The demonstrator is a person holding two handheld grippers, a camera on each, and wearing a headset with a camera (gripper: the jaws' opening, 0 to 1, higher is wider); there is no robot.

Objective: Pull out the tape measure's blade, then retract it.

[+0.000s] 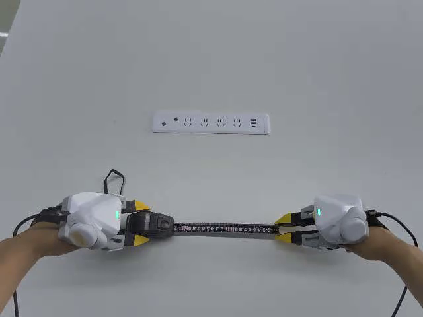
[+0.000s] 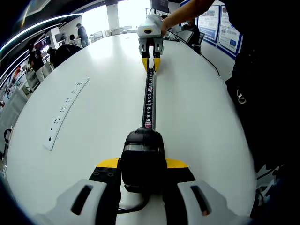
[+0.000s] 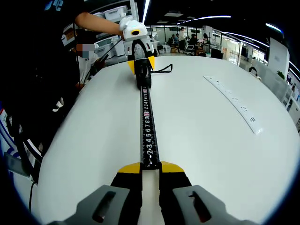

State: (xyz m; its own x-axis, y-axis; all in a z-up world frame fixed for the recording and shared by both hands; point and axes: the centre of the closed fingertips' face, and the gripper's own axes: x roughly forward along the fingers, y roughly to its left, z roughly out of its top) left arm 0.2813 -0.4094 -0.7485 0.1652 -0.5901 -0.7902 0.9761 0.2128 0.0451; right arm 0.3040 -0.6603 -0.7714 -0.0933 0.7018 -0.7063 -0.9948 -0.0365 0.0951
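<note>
A black tape measure case (image 1: 153,225) sits between the yellow-tipped fingers of my left gripper (image 1: 140,223), which is shut on it; the left gripper view has the case (image 2: 143,157) close up. Its dark numbered blade (image 1: 225,230) stretches to the right across the white table. My right gripper (image 1: 284,228) is shut on the blade's end. In the right gripper view the blade (image 3: 146,126) runs from my jaws to the case (image 3: 143,75) at the far end. In the left gripper view the blade (image 2: 148,96) leads off to the right gripper (image 2: 151,63).
A white power strip (image 1: 211,123) lies on the table beyond the blade. The case's black wrist loop (image 1: 114,179) trails behind the left gripper. Cables run back from both grippers. People and desks stand beyond the table (image 2: 93,93).
</note>
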